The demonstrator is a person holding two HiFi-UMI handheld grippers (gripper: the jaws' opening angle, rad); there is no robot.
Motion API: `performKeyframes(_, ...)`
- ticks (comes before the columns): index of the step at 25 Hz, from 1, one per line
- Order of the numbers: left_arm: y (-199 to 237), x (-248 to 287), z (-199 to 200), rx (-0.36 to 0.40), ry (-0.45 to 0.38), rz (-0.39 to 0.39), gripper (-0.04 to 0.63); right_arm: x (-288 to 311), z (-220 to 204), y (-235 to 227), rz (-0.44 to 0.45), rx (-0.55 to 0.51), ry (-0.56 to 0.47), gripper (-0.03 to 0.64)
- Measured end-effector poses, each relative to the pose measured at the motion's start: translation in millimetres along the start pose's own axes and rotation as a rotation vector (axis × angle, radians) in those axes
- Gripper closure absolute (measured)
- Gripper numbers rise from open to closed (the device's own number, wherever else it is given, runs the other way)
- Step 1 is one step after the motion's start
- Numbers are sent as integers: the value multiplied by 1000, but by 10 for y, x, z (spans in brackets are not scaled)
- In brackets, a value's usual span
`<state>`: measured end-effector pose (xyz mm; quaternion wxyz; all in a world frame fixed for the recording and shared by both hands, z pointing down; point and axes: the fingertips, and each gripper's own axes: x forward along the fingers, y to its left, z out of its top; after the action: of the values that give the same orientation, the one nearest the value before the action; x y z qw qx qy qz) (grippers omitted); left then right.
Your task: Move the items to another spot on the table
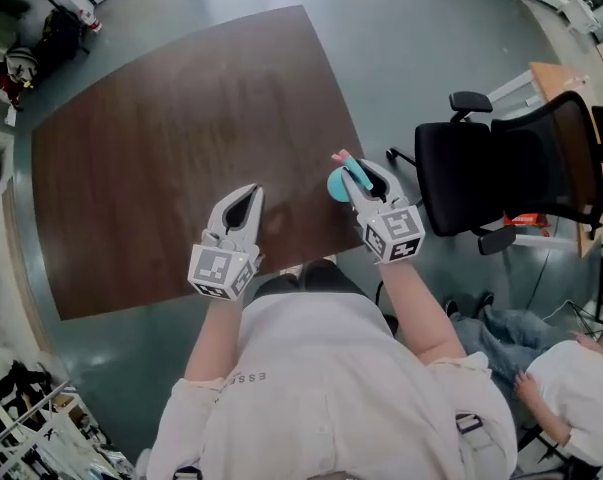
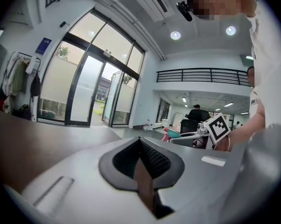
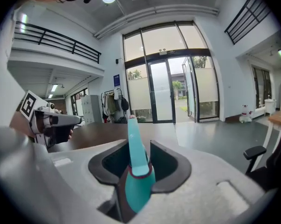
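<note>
My right gripper is shut on a teal tool with a pink tip, held over the right front edge of the brown table. In the right gripper view the tool stands upright between the pads, its tip pointing away above my right gripper. My left gripper hovers over the table's front edge, jaws together and empty. Its own view shows the left gripper with nothing between the pads, and the right gripper with the tool off to the right.
A black office chair stands just right of the table, close to my right gripper. A wooden desk is behind it. A person in a white top sits on the floor at the lower right. Glass doors lie beyond the table.
</note>
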<state>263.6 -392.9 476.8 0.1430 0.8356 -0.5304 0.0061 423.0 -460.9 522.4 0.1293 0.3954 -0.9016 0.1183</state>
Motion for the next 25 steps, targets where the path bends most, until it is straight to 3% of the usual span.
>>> performKeyframes(6, 122, 57, -14, -32, -16, 103, 588, 290, 103, -67, 99, -53, -2, 500)
performKeyframes(13, 152, 73, -167, -57, -18, 166, 588, 415, 13, -23, 187, -129, -23, 500)
performKeyframes(23, 25, 99, -298, -69, -29, 202, 586, 409, -25, -103, 229, -62, -76, 497)
performKeyframes(24, 8, 102, -283, -67, -34, 203, 588, 420, -34, -109, 230, -54, -68, 479)
performKeyframes(25, -10, 104, -265, -64, -38, 204, 588, 425, -45, -112, 233, -53, -58, 408)
